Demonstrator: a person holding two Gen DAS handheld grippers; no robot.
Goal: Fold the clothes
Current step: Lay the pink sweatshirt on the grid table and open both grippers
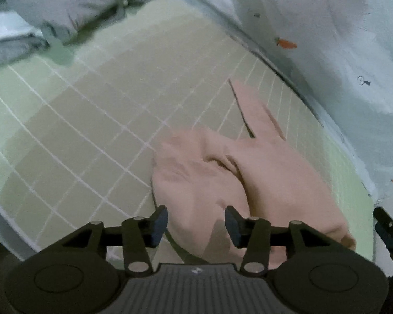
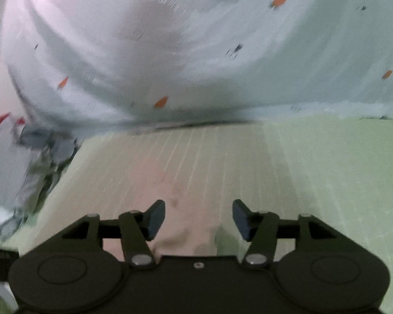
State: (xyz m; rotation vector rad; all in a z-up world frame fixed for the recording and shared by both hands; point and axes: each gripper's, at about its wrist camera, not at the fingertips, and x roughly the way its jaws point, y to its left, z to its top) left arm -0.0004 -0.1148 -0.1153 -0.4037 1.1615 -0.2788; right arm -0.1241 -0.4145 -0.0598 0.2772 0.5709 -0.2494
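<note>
At the bottom of the left wrist view we saw the left gripper [image 1: 196, 226] with jaws apart, nothing pinched, above the pink garment [image 1: 238, 172] lying crumpled at lower centre-right on the green gridded mat [image 1: 73, 130]. In the right wrist view, the right gripper [image 2: 198, 219] likewise stood open and empty over the garment's blurred pink edge [image 2: 186, 225]. Beyond the mat lay a white sheet with orange motifs [image 2: 196, 52], and grey clothes [image 1: 73, 13] at upper left.

The work surface was a pale green mat [image 1: 78, 120] with a white grid, a darker shadow band across it. Past the tongs, a white sheet [image 2: 196, 52] dotted with little orange carrots covered everything behind it. Lighting was dim and soft, kinda blurry.
</note>
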